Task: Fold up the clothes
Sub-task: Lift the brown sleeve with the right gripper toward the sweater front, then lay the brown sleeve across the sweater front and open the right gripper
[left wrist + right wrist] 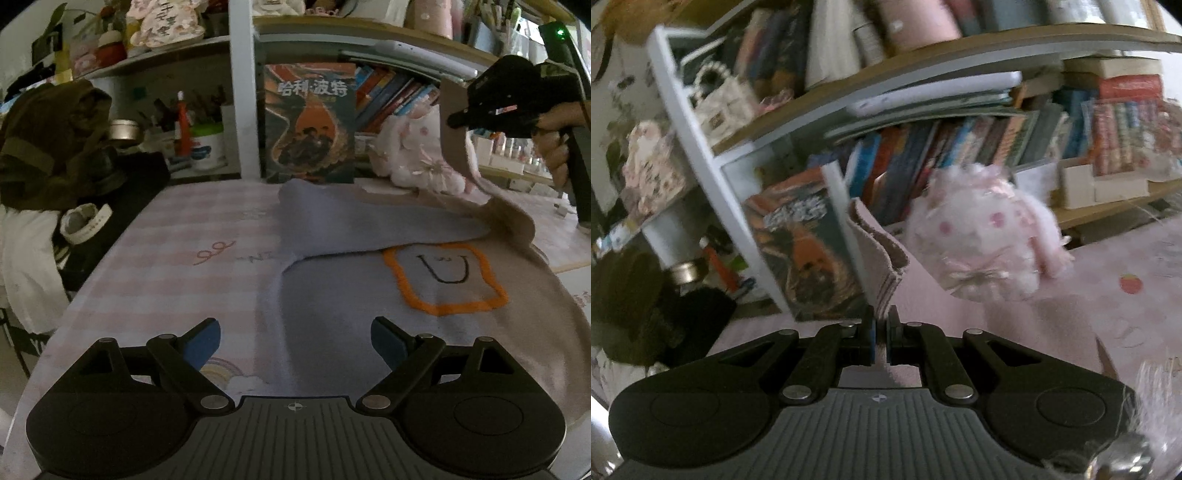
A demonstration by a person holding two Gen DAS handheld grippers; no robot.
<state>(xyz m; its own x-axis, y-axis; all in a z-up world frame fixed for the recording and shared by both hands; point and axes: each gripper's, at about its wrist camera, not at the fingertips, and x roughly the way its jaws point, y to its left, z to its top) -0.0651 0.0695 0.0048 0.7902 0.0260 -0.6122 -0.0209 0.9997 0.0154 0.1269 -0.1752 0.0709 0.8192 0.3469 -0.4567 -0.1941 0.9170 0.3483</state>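
Note:
A grey-beige sweater (332, 295) with an orange-outlined patch (443, 280) lies on the pink checked table (166, 258). One part is folded across its upper half. My left gripper (295, 343) is open and empty, low over the sweater's near left part. My right gripper (882, 332) is shut on the sweater's cuff edge (882, 254) and holds it up in the air. In the left wrist view the right gripper (458, 120) is at the upper right, with the sleeve (469, 173) hanging from it down to the table.
An upright book (310, 122) and a pink plush toy (417, 155) stand at the table's back edge under a full bookshelf (960, 147). A dark green garment (48, 147) and a black bag (122, 199) sit at the left.

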